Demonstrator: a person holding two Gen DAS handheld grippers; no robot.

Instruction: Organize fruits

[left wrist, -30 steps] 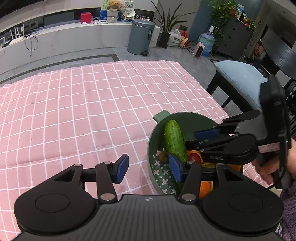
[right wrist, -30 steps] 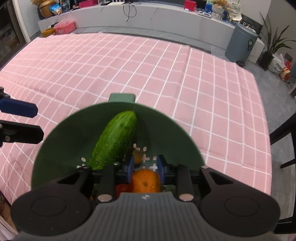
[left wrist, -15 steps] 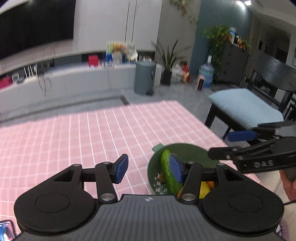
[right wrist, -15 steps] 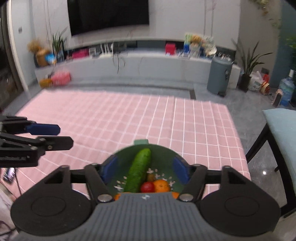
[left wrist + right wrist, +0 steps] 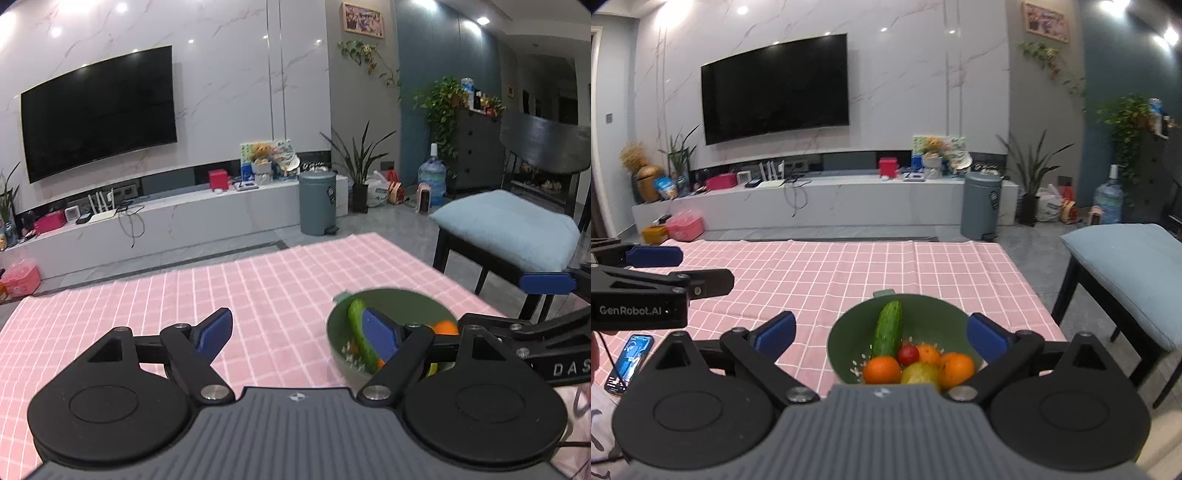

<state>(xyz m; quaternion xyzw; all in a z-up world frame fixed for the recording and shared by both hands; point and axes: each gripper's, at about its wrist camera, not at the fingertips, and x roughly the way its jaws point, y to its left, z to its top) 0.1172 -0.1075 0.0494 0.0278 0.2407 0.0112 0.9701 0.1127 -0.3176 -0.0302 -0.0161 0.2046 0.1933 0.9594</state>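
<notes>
The green bowl (image 5: 923, 306) sits on the pink checked cloth (image 5: 849, 266) that covers the worktop, near the cloth's right-hand edge. Inside the bowl a cucumber (image 5: 887, 328) lies lengthwise, its far tip resting against the back wall. At the bowl's near side I count three oranges: one at front left (image 5: 882, 370), one at front right (image 5: 957, 368), and a smaller one (image 5: 928, 353) behind them. A small red tomato (image 5: 908, 354) sits between the cucumber and the oranges, and a yellow-green fruit (image 5: 919, 373) sits at the front between the two larger oranges.

My right gripper (image 5: 882, 338) hovers level above the bowl's near rim. Its fingers (image 5: 775, 330) are spread wide, one to each side of the bowl, and they hold nothing.

My left gripper (image 5: 297, 334) hangs to the left of the bowl, over the cloth. Its fingers (image 5: 214, 330) are likewise spread wide and empty; in the left wrist view the right-hand pad overlaps the bowl's left portion.

A phone (image 5: 629, 357) with a lit screen lies left of the bowl, off the cloth's near left corner. Right of the bowl stands a chair with a pale blue cushion (image 5: 1130, 266). Beyond the bowl, past the cloth's far edge, a grey pedal bin (image 5: 981, 205) stands on the floor.
</notes>
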